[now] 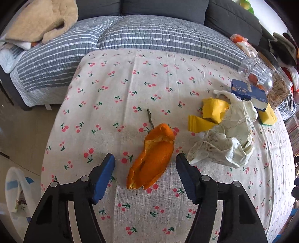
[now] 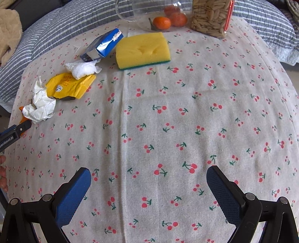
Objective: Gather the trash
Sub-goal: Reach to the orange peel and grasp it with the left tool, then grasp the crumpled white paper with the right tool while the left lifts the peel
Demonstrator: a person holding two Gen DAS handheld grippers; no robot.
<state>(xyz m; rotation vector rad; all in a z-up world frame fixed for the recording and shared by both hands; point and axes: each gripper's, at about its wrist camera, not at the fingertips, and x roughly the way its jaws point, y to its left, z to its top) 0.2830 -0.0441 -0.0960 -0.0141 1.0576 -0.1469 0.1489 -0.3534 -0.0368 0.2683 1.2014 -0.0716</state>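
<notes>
An orange peel [image 1: 153, 157] lies on the cherry-print tablecloth [image 1: 130, 84], with a small twig [image 1: 150, 117] just beyond it. My left gripper [image 1: 144, 160] is open, its blue pads on either side of the peel's near end, not touching it. To the right lie crumpled white paper [image 1: 226, 142] [image 2: 40, 105], a yellow wrapper [image 1: 213, 110] [image 2: 70, 86], a white tissue wad [image 2: 83, 69] and a blue carton [image 1: 248, 92] [image 2: 103, 44]. My right gripper [image 2: 148, 176] is open and empty over bare cloth [image 2: 168, 112]. The left gripper's finger shows at the right wrist view's left edge [image 2: 18, 129].
A yellow sponge [image 2: 143, 49] [image 1: 267, 115], a tipped glass jar with oranges [image 2: 162, 20] [image 1: 259, 74] and a jar of seeds [image 2: 212, 16] stand at the table's far side. A striped sofa [image 1: 149, 35] lies beyond. A white bag [image 1: 18, 194] hangs low left.
</notes>
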